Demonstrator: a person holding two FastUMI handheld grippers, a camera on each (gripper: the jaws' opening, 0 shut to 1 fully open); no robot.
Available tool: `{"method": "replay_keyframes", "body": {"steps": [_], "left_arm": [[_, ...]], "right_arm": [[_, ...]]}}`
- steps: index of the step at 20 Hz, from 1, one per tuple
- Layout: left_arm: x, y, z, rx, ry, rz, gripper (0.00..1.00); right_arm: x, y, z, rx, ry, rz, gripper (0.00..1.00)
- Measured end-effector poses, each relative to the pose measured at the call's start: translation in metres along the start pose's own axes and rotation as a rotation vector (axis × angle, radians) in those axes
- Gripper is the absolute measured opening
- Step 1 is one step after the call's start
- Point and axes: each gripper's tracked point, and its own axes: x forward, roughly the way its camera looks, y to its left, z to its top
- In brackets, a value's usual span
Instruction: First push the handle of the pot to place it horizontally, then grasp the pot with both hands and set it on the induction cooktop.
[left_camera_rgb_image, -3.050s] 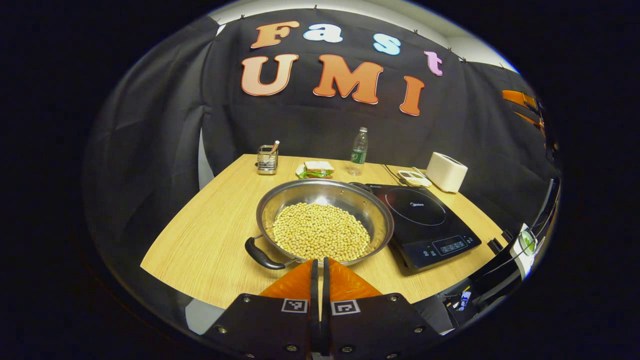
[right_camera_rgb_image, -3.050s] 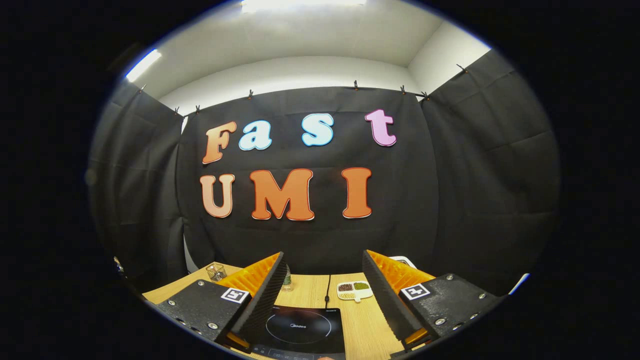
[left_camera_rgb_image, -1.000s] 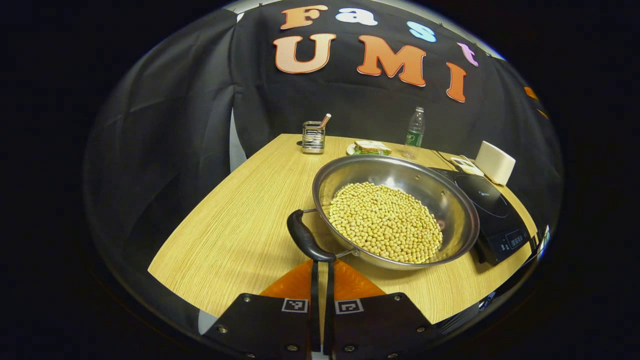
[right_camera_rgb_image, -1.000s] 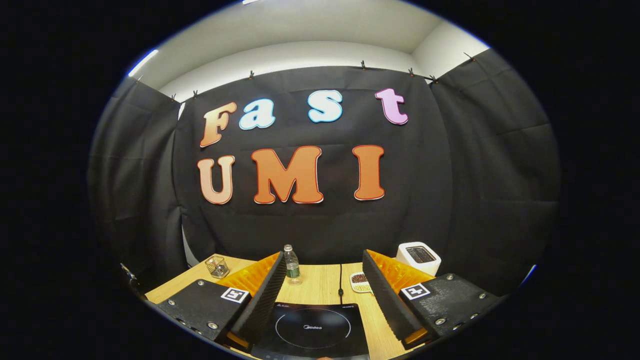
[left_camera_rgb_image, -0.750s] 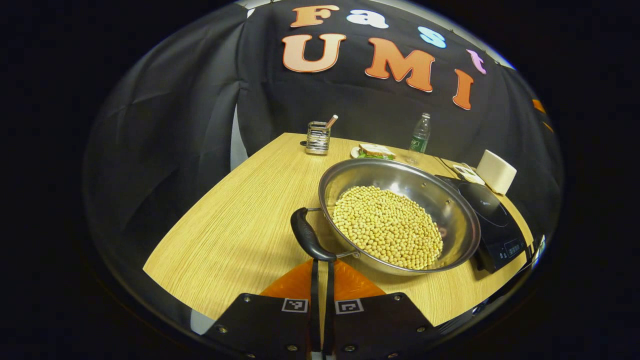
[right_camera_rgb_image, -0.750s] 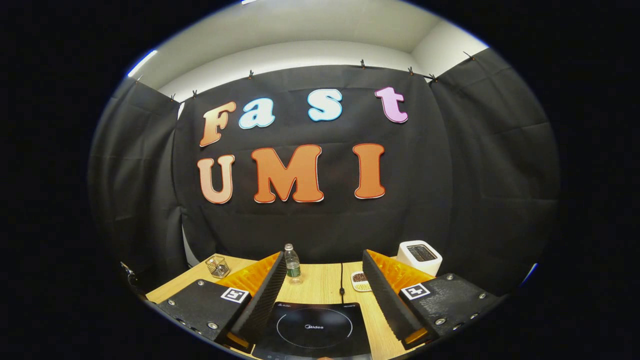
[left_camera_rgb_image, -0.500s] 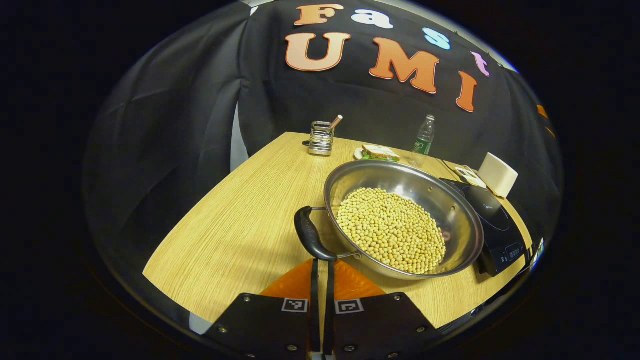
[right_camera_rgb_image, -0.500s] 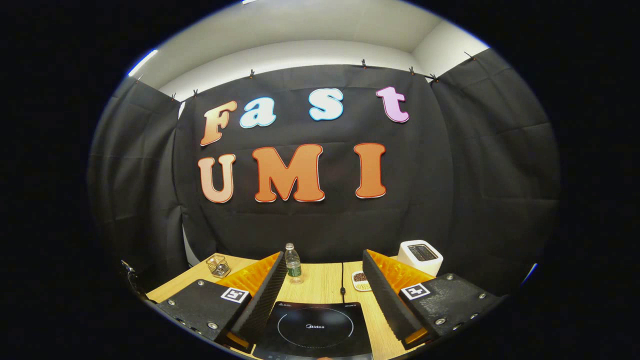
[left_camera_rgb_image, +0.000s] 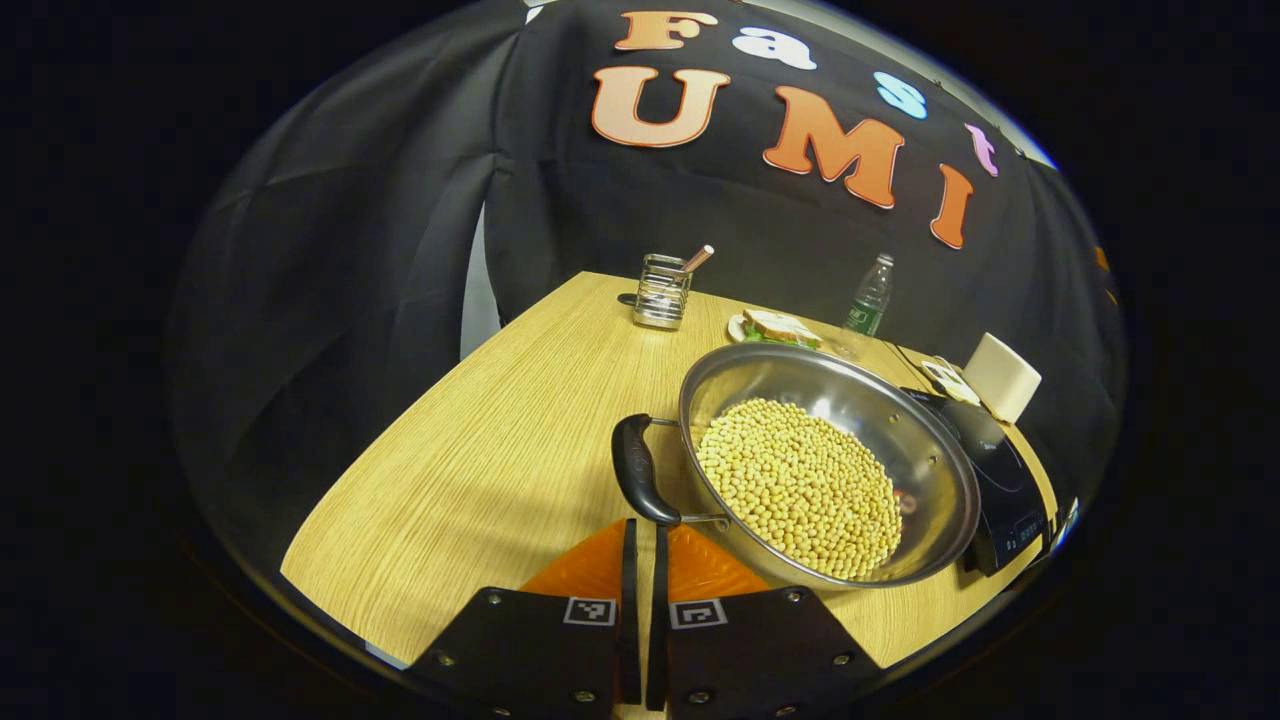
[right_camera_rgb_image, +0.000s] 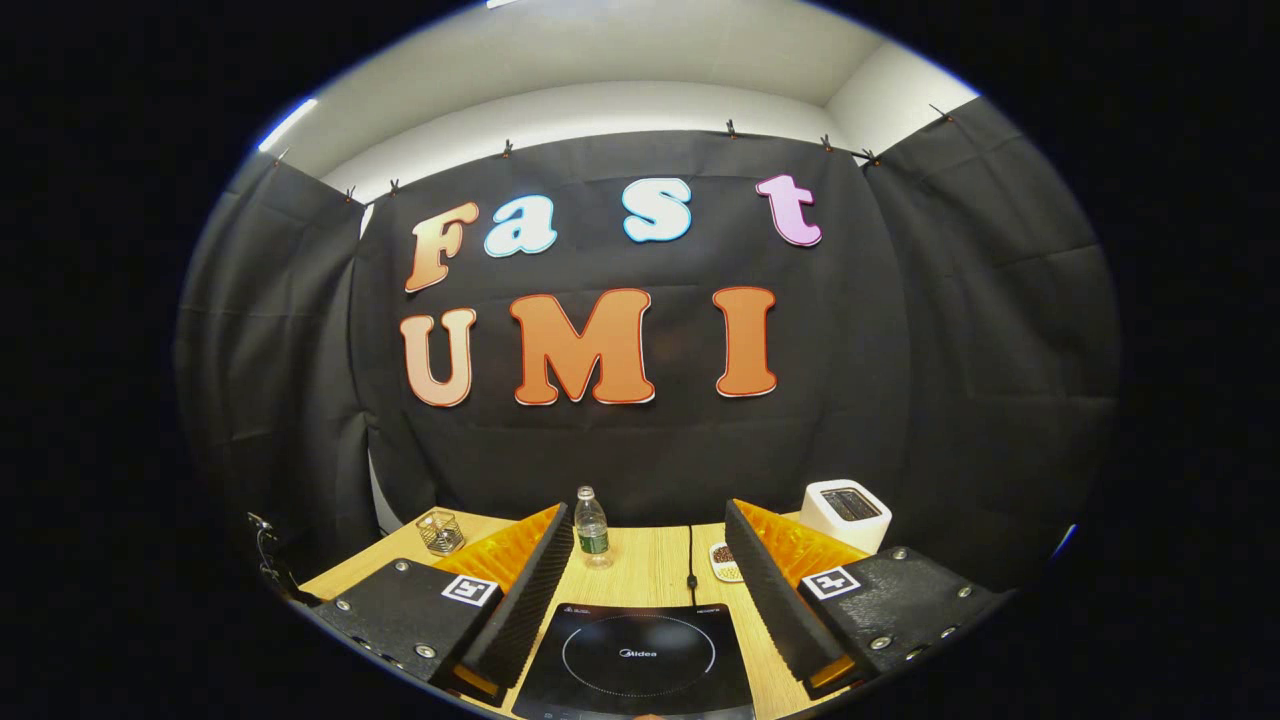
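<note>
Where the pot (left_camera_rgb_image: 830, 465) overlaps it, induction cooktop (left_camera_rgb_image: 1000, 480) partly hidden, far edge cut off; in the right gripper view, near edge of cooktop (right_camera_rgb_image: 637, 660) cropped. Pot on wooden table (left_camera_rgb_image: 500, 470), just left of the cooktop, filled with pale beans (left_camera_rgb_image: 800, 487). Black handle (left_camera_rgb_image: 634, 482) at the pot's left side, touching or just ahead of the left gripper (left_camera_rgb_image: 640, 530), jaws closed, holding nothing. Right gripper (right_camera_rgb_image: 648, 570) above the cooktop, jaws wide apart, empty. Wire holder (left_camera_rgb_image: 661, 291) containing a stick; small dish (right_camera_rgb_image: 722, 562) with contents hard to make out, partly hidden by a finger.
</note>
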Motion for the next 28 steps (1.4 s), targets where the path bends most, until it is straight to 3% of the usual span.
{"method": "replay_keyframes", "body": {"steps": [1,2,5,6,18,19,20,24,25,26,28], "left_arm": [[0.004,0.001,0.001,0.004,-0.001,-0.002,0.05],[0.005,0.002,0.002,0.01,-0.002,-0.002,0.05],[0.01,0.005,0.006,0.032,-0.006,-0.001,0.05],[0.013,0.006,0.007,0.034,-0.006,0.0,0.05],[0.029,0.014,0.019,0.033,-0.008,-0.016,0.05],[0.031,0.014,0.018,0.032,-0.009,-0.017,0.05],[0.031,0.014,0.02,0.029,-0.012,-0.019,0.05],[0.031,0.013,0.021,-0.002,-0.023,-0.041,0.05],[0.029,0.012,0.019,0.003,-0.022,-0.048,0.05],[0.025,0.011,0.02,0.021,-0.032,-0.052,0.05],[0.017,0.01,0.021,0.065,-0.053,-0.052,0.05]], "right_arm": [[0.001,0.002,-0.001,0.003,0.003,0.003,0.95],[0.001,0.003,-0.003,0.004,0.005,0.005,1.0],[0.002,0.005,-0.005,0.007,0.007,0.005,1.0],[0.003,0.006,-0.006,0.01,0.008,0.005,0.95],[0.007,0.023,-0.023,0.04,0.03,0.01,0.95],[0.007,0.025,-0.026,0.042,0.034,0.012,1.0],[0.007,0.028,-0.028,0.042,0.039,0.015,0.95],[0.01,0.039,-0.039,0.047,0.057,0.022,0.95],[0.011,0.041,-0.043,0.051,0.062,0.016,1.0],[0.013,0.043,-0.047,0.052,0.065,0.009,0.95],[0.016,0.049,-0.055,0.056,0.075,0.001,0.95]]}}
